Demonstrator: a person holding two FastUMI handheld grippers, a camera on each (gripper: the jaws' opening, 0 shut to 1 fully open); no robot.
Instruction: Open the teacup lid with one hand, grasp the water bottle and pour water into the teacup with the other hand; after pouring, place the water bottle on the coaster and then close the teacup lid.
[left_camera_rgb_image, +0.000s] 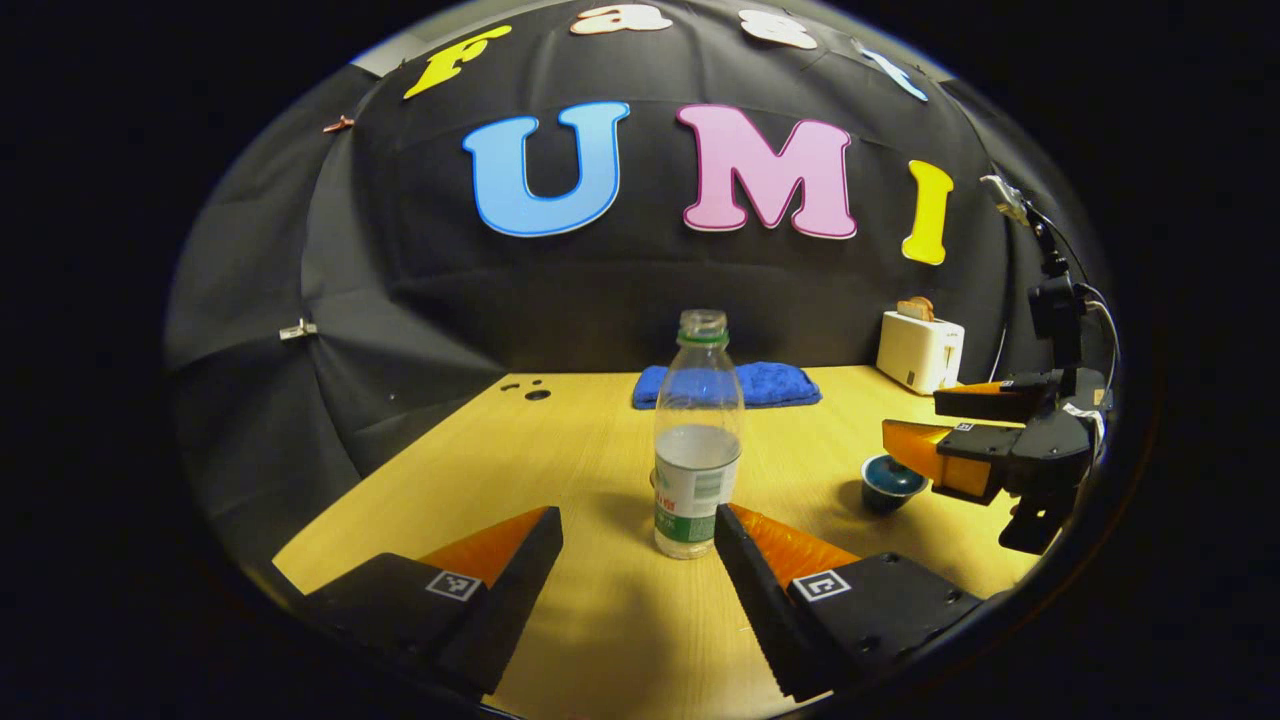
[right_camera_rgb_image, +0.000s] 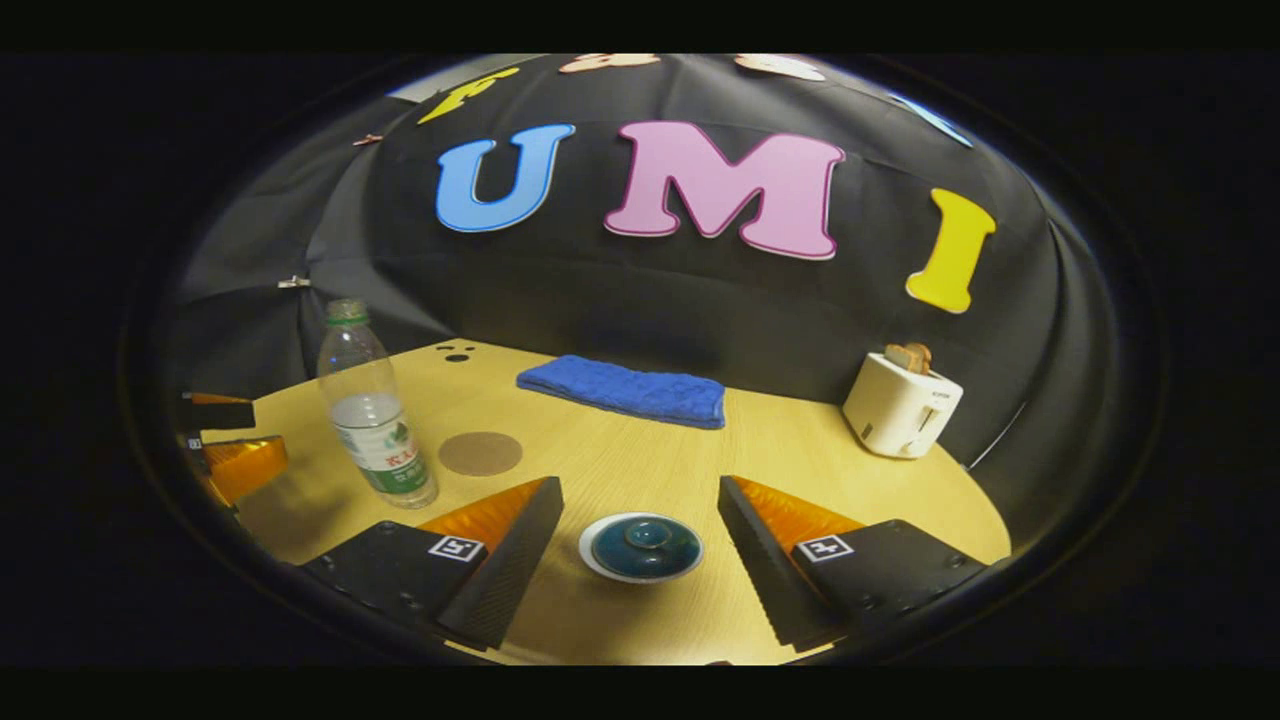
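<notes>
A clear uncapped water bottle (left_camera_rgb_image: 697, 440) with a green label stands upright on the wooden table, about half full. My left gripper (left_camera_rgb_image: 638, 520) is open, and the bottle stands just ahead of its fingertips, nearer the right one. In the right gripper view the bottle (right_camera_rgb_image: 372, 410) stands at the left, beside a round brown coaster (right_camera_rgb_image: 480, 453). A dark teal teacup with its lid on (right_camera_rgb_image: 642, 546) sits between the fingers of my open right gripper (right_camera_rgb_image: 640, 492), untouched. The teacup (left_camera_rgb_image: 890, 482) and the right gripper (left_camera_rgb_image: 945, 425) also appear at the right of the left gripper view.
A folded blue cloth (right_camera_rgb_image: 625, 390) lies at the back of the table (right_camera_rgb_image: 620, 460). A white toaster (right_camera_rgb_image: 900, 405) with a slice of bread stands at the back right. The left gripper's fingers (right_camera_rgb_image: 235, 440) show at the far left edge. Small holes (left_camera_rgb_image: 530, 388) mark the table's far left.
</notes>
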